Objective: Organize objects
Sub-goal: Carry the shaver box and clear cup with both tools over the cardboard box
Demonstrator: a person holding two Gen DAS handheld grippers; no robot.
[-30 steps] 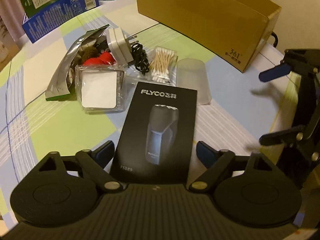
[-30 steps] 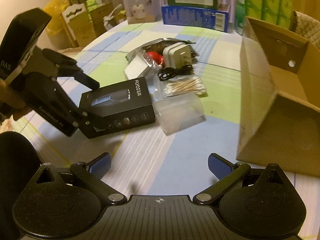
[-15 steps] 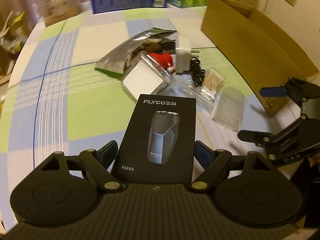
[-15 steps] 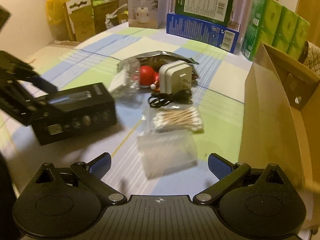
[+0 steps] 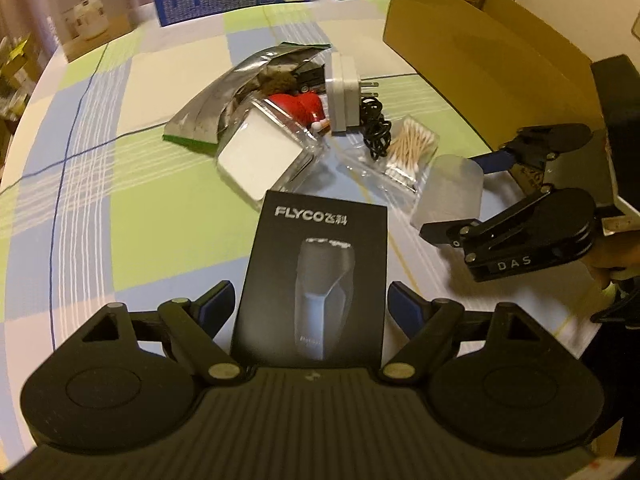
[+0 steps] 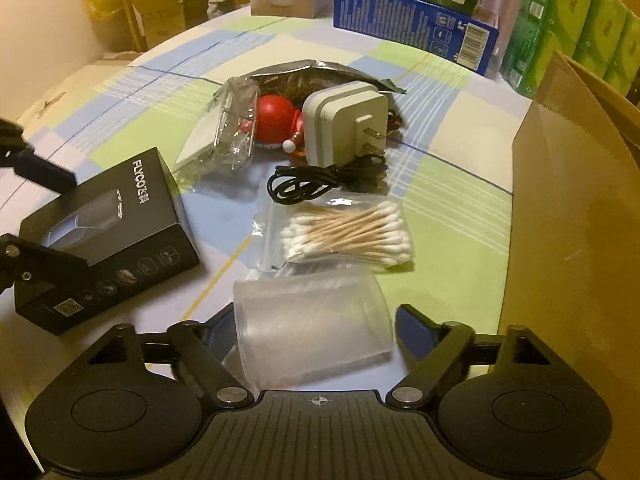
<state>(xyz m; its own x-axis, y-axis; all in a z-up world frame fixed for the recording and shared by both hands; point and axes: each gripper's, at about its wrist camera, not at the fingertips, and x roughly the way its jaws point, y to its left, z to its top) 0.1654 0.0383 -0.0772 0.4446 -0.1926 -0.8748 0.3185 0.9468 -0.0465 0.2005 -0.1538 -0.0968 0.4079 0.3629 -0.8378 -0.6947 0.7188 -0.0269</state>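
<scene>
Two tools spread: left tool (image 5: 310, 306) flanks shaver box (image 5: 314, 280) (untouched), right tool (image 6: 316, 326) straddles frosted cup (image 6: 312, 328).

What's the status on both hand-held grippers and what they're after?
Left hand-held gripper open, straddling black shaver box. Right hand-held gripper open around frosted plastic cup lying on its side. Cotton swab bag just beyond the cup.
</scene>
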